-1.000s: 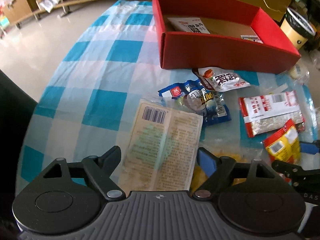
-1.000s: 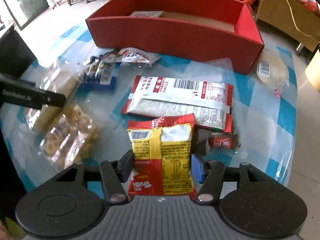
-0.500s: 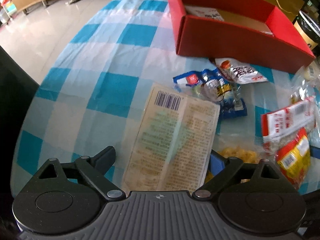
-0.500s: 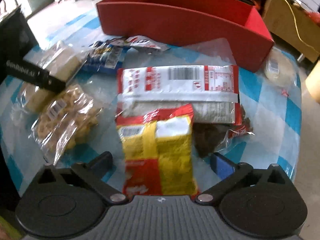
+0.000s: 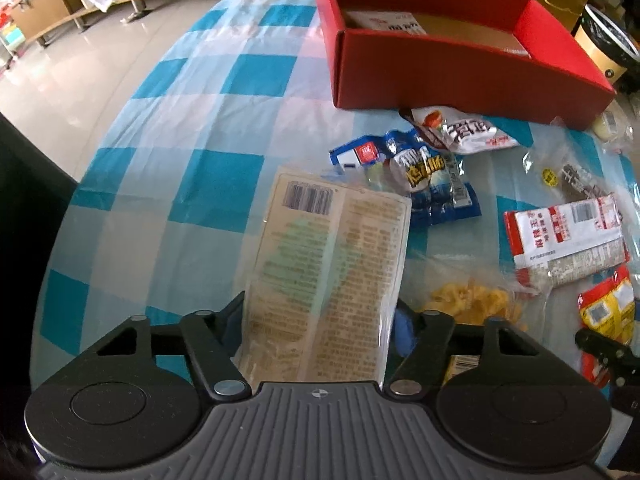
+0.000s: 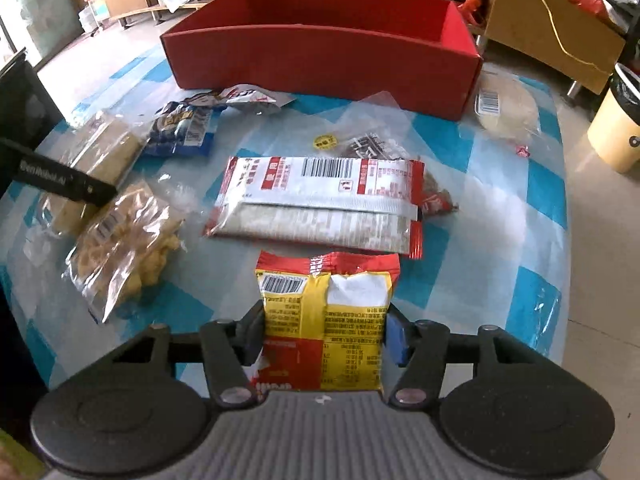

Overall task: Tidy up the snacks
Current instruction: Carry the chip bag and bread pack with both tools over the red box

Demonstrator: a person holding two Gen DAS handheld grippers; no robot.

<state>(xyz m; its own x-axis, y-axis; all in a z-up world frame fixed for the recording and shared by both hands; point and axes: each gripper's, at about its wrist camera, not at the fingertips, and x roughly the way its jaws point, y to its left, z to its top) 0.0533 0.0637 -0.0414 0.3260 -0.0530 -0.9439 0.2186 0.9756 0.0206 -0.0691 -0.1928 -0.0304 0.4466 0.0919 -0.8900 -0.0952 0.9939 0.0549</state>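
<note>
On the checked table (image 5: pixel 224 128), the left gripper (image 5: pixel 320 320) is closing on the tan packet (image 5: pixel 332 264) and the right gripper (image 6: pixel 324 336) on the yellow packet (image 6: pixel 328 312), both lengthwise toward the red box (image 6: pixel 320 64) at the far edge.

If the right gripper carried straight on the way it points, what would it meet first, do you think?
Probably the red-and-white packet just beyond the yellow packet that the right gripper is closing on; depth is uncertain.
</note>
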